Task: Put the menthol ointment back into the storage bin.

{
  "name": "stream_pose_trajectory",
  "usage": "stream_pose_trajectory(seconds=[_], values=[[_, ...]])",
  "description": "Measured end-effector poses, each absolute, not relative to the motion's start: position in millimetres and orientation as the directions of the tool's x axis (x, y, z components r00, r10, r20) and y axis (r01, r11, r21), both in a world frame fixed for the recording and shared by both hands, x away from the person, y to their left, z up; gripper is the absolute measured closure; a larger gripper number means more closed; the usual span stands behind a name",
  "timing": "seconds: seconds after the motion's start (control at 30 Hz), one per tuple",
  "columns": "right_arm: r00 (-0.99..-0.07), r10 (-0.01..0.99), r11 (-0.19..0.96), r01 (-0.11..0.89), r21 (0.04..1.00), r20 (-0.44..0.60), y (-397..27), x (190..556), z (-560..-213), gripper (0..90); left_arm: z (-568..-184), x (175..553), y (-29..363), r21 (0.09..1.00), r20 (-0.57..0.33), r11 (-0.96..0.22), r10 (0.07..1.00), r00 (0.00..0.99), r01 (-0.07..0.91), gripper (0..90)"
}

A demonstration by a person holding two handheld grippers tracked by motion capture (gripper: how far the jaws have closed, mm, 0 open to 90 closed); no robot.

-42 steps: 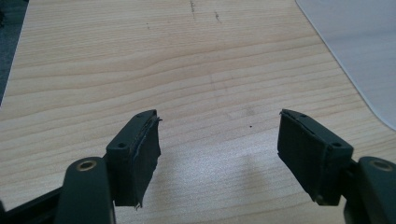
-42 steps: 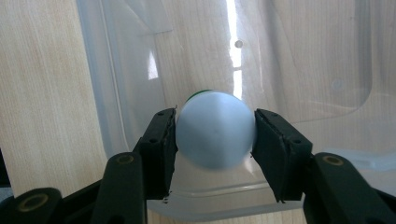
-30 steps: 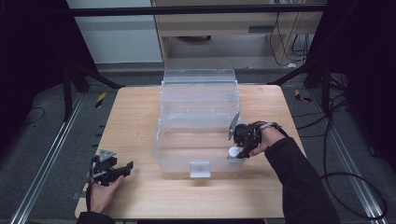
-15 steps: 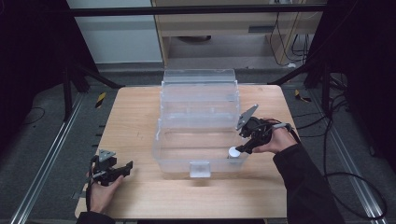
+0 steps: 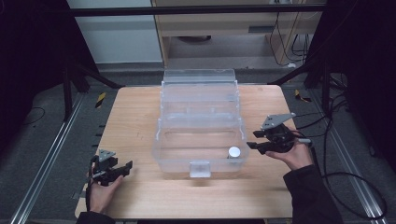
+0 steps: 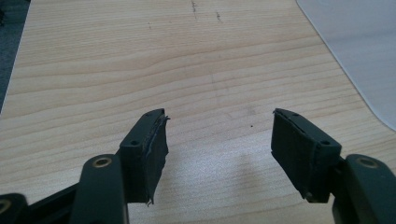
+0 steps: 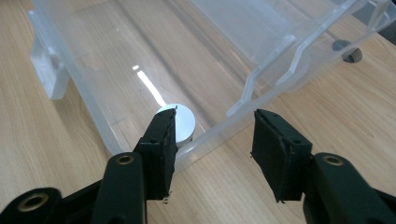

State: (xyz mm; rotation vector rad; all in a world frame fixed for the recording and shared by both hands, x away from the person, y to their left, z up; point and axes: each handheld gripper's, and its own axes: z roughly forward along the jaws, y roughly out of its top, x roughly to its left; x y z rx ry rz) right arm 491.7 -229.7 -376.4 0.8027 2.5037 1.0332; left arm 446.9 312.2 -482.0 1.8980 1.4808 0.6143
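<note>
My right claw [image 5: 251,145] sits just outside the clear box [image 5: 201,123]. Its jaws stand apart and hold nothing. The little white round lid [image 7: 176,122] lies inside the box, in the near right corner, behind the wall. My left claw [image 6: 219,140] has just been closing, empty, over the bare wooden table [image 5: 135,116].

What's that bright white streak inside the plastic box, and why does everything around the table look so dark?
Right gripper view: the streak is likely lamp glare on the floor of the clear box, beside the white disc. High view: the table is evenly lit, while its surroundings fall into black. Left gripper view: sharp wood grain, soft shadows.
</note>
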Motion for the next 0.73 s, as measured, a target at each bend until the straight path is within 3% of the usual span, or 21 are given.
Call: stream_pose_trajectory(seconds=[0.1,0.27,0.43,0.73], values=[[-0.757,0.650,0.516,0.380,0.768,-0.063,-241.1,484.2,-385.0,49.5,-481.8,446.7,312.0,0.728,-0.025,-0.157,0.967,0.255,0.667,37.4],[-0.673,0.740,0.363,0.391,0.846,-0.007,-263.4,476.4,-402.1,39.8,-481.2,446.4,312.6,0.729,-0.023,-0.160,0.966,0.257,0.665,40.6],[-0.581,0.813,0.279,0.445,0.851,0.037,-279.9,479.4,-426.6,30.1,-481.6,446.4,314.0,0.732,-0.023,-0.155,0.968,0.251,0.664,41.4],[-0.450,0.890,0.207,0.551,0.808,0.079,-289.1,488.7,-469.8,22.6,-483.6,450.5,317.5,0.744,-0.020,-0.138,0.974,0.227,0.654,37.9]])
